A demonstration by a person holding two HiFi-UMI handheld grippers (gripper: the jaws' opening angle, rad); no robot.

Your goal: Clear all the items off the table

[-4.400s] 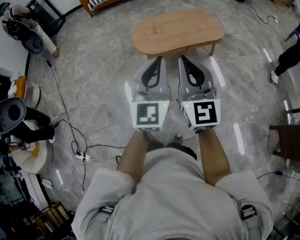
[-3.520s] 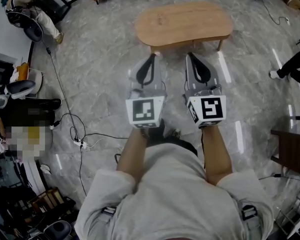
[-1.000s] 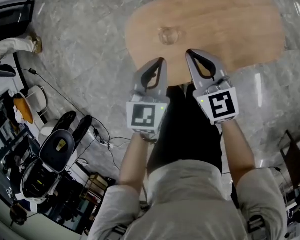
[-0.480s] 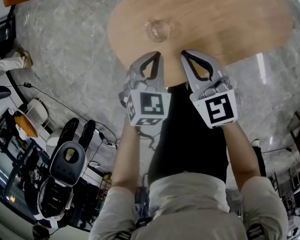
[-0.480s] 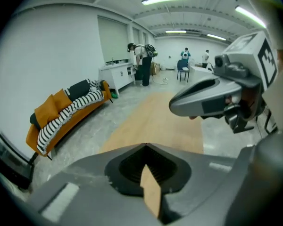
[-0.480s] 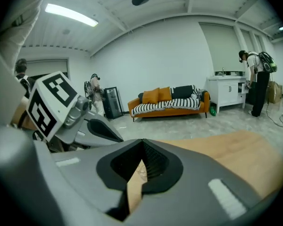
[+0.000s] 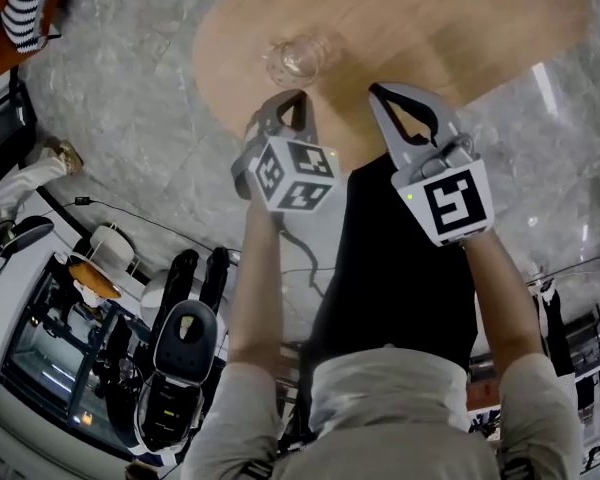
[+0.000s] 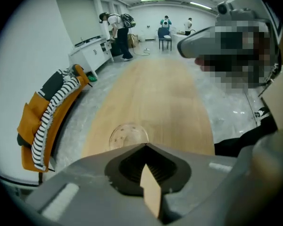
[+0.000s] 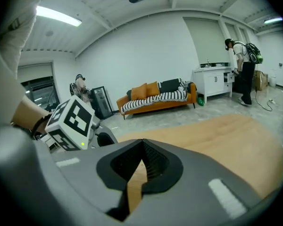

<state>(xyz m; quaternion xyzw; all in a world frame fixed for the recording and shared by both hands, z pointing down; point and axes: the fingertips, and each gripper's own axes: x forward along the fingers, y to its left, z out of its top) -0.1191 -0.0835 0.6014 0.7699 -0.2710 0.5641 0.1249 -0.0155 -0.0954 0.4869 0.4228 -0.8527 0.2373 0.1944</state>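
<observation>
Nearer than before, the left hand-held gripper and right hand-held gripper, both closed and empty, hover by one clear glass standing upright on the worktop.

Glass only obstacle on table (left end); open wood rightward.

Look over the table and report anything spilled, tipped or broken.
Nothing stands out. The clear glass sits alone on the wooden table, seemingly whole, with no spill showing around it.
</observation>
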